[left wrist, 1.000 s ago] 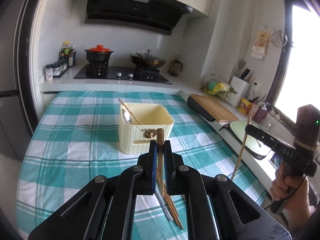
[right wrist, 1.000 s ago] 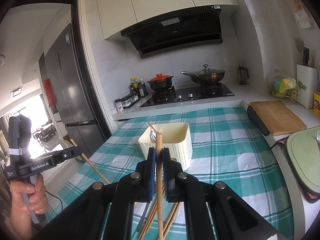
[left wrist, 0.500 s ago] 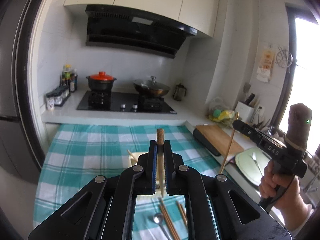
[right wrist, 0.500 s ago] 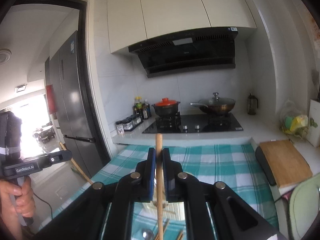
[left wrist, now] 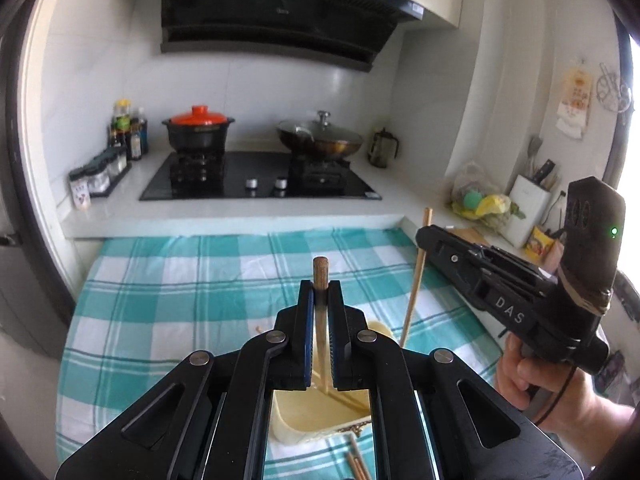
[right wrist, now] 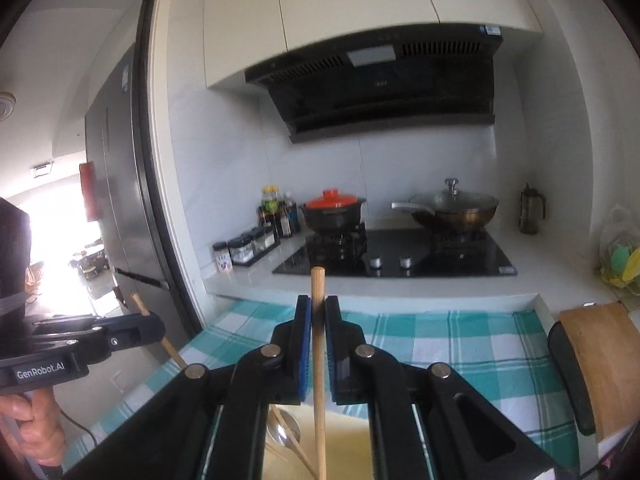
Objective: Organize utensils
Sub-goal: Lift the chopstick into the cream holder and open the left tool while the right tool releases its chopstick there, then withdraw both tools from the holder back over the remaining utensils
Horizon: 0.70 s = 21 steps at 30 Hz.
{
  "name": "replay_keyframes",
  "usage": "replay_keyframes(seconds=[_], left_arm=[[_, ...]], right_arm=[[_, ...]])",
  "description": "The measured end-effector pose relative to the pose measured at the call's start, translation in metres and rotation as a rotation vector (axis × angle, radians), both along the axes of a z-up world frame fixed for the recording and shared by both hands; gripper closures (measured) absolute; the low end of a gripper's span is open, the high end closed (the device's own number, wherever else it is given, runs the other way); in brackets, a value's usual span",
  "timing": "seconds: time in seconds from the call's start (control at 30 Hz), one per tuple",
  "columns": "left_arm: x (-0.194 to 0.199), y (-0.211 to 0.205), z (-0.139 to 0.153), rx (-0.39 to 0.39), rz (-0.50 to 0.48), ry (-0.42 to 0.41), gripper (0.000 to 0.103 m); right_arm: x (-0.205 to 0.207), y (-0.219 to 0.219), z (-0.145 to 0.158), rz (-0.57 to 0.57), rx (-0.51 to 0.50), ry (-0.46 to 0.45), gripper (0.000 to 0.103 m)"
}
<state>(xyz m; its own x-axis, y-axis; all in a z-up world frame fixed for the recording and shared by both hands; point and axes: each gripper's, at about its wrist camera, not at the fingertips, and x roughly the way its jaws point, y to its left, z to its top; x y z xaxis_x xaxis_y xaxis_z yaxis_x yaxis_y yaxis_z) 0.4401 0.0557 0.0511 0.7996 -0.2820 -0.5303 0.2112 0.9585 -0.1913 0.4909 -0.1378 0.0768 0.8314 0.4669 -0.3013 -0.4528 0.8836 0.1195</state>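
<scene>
Chopsticks are what both grippers carry above the cream holder (left wrist: 320, 416), which stands on the checked tablecloth (left wrist: 168, 304) toward its near edge. The left gripper (left wrist: 320, 312) is clamped on a dark-tipped chopstick (left wrist: 320, 276) whose lower end reaches down into the holder. The right gripper (right wrist: 319, 332) is pinched on a pale chopstick (right wrist: 318, 360), held upright over the same holder, where a spoon (right wrist: 282, 434) and other sticks already lie. Loose chopsticks (left wrist: 356, 460) rest on the cloth just beside the holder.
</scene>
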Motion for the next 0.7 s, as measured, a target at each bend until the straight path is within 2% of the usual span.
replay_keyframes(seconds=[0.13, 0.3, 0.33, 0.37, 0.4, 0.43, 0.47, 0.5, 0.7], left_arm=[[0.02, -0.009, -0.028, 0.009, -0.024, 0.097, 0.099], [0.036, -0.019, -0.05, 0.039, -0.011, 0.164, 0.096], [0.038, -0.02, -0.052, 0.044, -0.002, 0.176, 0.083], [0.038, -0.019, -0.052, 0.046, 0.009, 0.186, 0.062], [0.035, -0.016, -0.049, 0.045, 0.026, 0.18, 0.053], [0.029, -0.013, -0.045, 0.042, 0.04, 0.162, 0.045], [0.022, -0.01, -0.04, 0.042, 0.044, 0.144, 0.042], [0.014, -0.007, -0.032, 0.044, 0.043, 0.131, 0.041], [-0.053, 0.008, 0.009, 0.122, 0.057, 0.047, 0.019]], right_arm=[[0.023, 0.007, -0.038, 0.01, -0.063, 0.125, 0.096], [0.041, 0.015, -0.066, 0.02, -0.114, 0.242, 0.095], [0.045, 0.017, -0.069, 0.014, -0.123, 0.265, 0.095], [0.047, 0.019, -0.071, 0.006, -0.132, 0.284, 0.09], [0.048, 0.019, -0.071, 0.001, -0.134, 0.296, 0.077], [0.047, 0.018, -0.069, -0.004, -0.131, 0.299, 0.07], [0.044, 0.015, -0.063, -0.012, -0.121, 0.29, 0.059], [0.037, 0.013, -0.056, -0.019, -0.108, 0.27, 0.056], [-0.016, -0.005, -0.004, -0.025, -0.137, 0.175, 0.052]])
